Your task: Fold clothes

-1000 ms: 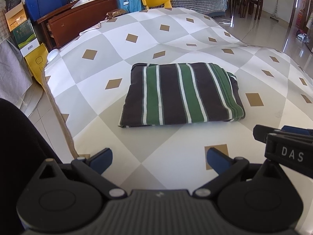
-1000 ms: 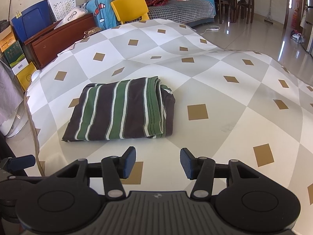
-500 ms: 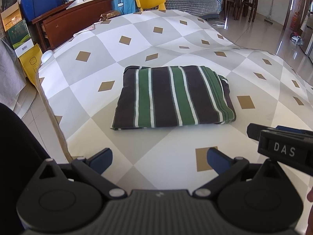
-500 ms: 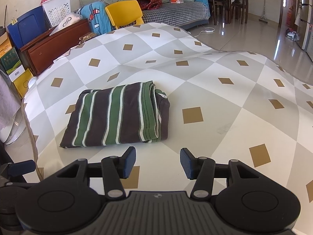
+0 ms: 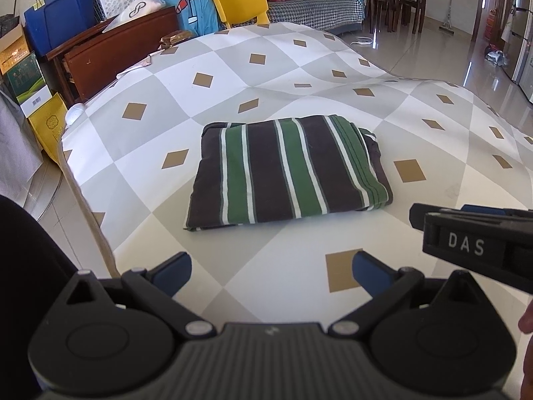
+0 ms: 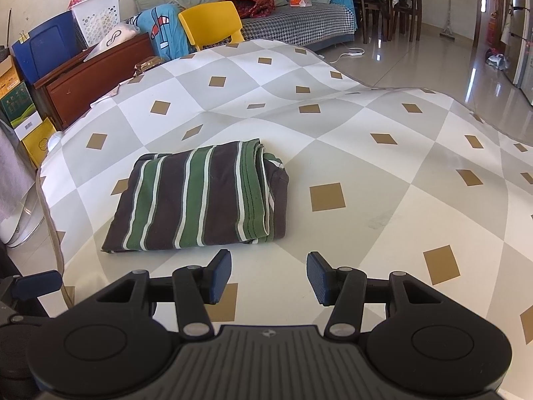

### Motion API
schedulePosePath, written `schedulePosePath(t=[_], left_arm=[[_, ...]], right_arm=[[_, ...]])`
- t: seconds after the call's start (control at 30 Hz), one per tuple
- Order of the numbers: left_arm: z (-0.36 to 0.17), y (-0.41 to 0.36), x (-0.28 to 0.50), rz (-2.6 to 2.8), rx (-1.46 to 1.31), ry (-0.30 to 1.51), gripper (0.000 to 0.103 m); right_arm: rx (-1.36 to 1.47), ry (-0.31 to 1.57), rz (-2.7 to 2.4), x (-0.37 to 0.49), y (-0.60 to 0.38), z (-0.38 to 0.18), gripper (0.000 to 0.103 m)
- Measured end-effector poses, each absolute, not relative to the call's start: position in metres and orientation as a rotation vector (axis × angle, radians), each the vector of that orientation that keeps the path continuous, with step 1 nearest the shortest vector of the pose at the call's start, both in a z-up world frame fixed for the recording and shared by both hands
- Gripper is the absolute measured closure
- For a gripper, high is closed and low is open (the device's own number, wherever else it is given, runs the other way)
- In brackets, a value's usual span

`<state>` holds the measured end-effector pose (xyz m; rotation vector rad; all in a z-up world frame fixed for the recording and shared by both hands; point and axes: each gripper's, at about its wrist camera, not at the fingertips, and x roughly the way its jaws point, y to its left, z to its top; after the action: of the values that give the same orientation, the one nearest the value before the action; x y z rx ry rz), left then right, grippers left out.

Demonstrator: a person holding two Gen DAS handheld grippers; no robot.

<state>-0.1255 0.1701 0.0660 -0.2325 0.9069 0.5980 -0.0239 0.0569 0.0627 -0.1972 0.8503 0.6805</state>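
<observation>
A folded garment (image 5: 286,170) with dark, green and white stripes lies flat on the checked tablecloth (image 5: 233,76), a neat rectangle. My left gripper (image 5: 271,271) hovers open in front of its near edge, with nothing between its blue pads. The right gripper's side (image 5: 466,243) juts in from the right edge of that view. In the right wrist view the same garment (image 6: 200,200) lies ahead and to the left, and my right gripper (image 6: 269,276) stands open and empty, short of the cloth's near right corner.
The table's left edge (image 6: 50,206) drops to the floor. Behind the table stand a yellow chair (image 5: 240,3), a brown cabinet (image 5: 113,56), blue bins and boxes (image 5: 30,76). A sofa with clothes (image 6: 293,23) lies farther back. Bare tablecloth stretches to the right.
The left wrist view has drifted slightly, so the folded garment sits a bit lower and farther left in it. Both grippers stay open, and the garment itself has not moved.
</observation>
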Motion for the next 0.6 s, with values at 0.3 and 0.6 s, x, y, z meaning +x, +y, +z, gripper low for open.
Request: schedulePosePath(t=[0.3, 0.6], left_arm=[[0.0645, 0.1727, -0.1233, 0.606, -0.221, 0.914, 0.0], [0.0598, 0.1739, -0.1219, 0.585, -0.222, 0.927, 0.0]], right_arm=[[-0.194, 0.85, 0.68, -0.024, 0.0578, 0.0625, 0.054], [-0.196, 0.853, 0.676, -0.0234, 0.0594, 0.0611, 0.054]])
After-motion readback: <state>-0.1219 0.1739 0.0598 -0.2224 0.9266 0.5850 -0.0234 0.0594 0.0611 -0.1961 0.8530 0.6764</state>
